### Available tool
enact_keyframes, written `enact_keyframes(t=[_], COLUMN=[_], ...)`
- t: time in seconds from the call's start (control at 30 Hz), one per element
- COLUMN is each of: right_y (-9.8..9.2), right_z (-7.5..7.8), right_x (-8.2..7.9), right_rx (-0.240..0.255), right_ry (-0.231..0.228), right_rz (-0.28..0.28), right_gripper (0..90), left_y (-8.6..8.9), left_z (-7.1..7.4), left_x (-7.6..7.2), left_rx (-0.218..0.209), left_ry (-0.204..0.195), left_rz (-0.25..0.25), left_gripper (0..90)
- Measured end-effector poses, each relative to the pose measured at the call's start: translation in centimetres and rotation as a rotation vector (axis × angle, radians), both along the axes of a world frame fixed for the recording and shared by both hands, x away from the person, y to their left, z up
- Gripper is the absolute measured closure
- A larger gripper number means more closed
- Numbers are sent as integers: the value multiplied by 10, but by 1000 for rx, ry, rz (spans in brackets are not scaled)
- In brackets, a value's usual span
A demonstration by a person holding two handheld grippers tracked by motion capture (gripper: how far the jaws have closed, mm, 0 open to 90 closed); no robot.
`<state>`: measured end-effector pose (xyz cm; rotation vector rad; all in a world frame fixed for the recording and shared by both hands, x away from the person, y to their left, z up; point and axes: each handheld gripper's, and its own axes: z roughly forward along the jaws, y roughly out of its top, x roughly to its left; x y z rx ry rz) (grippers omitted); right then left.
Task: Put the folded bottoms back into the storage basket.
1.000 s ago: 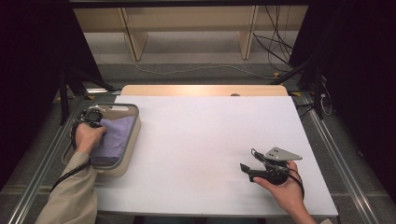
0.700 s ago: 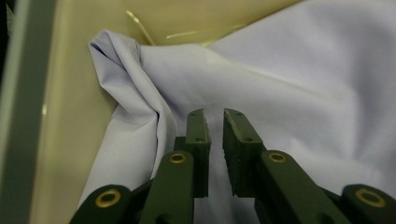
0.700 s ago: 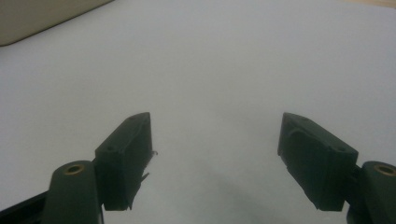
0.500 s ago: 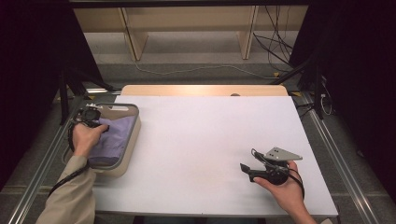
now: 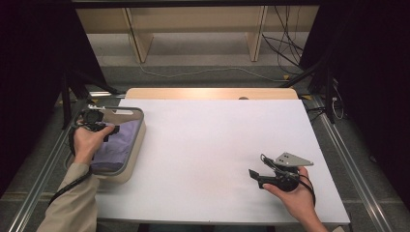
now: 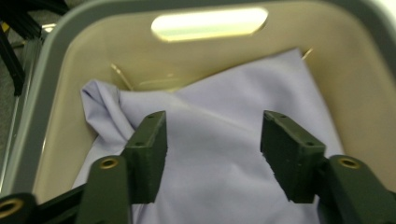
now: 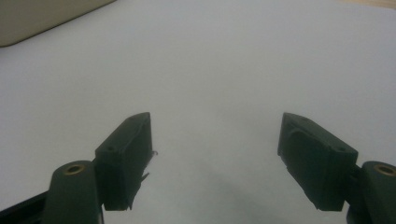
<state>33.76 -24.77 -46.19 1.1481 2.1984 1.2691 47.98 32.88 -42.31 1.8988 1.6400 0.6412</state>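
Cloth (image 6: 219, 154) in the bin (image 5: 138, 145) at the table's (image 5: 212, 145) left edge.

A white table top (image 5: 212, 145) fills the middle of the room, a strip of pale wood (image 5: 208, 93) along its far edge; metal rails (image 5: 360, 174) flank it over grey floor (image 5: 203, 58). Beyond stands a light wooden shelf frame (image 5: 193, 19); black cables (image 5: 285, 48) trail at its right; black curtains (image 5: 367, 58) close both sides.

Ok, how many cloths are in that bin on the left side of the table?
1 that shows: a lavender cloth lying crumpled in the beige bin, under the open left gripper, whose jaws have just been opening with nothing between them. More could be hidden beneath it.
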Motion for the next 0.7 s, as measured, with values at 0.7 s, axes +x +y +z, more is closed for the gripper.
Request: enact_keyframes(t=[0.7], right_y=[-2], right_z=[1], right_x=[0], right_rx=[8], right_ry=[-3], right_rz=[-2], right_gripper=[272], left_y=[-15], left_z=[20], left_x=[-18], left_rx=[-107], left_ry=[-172], left_rz=[-86], left_gripper=[138])
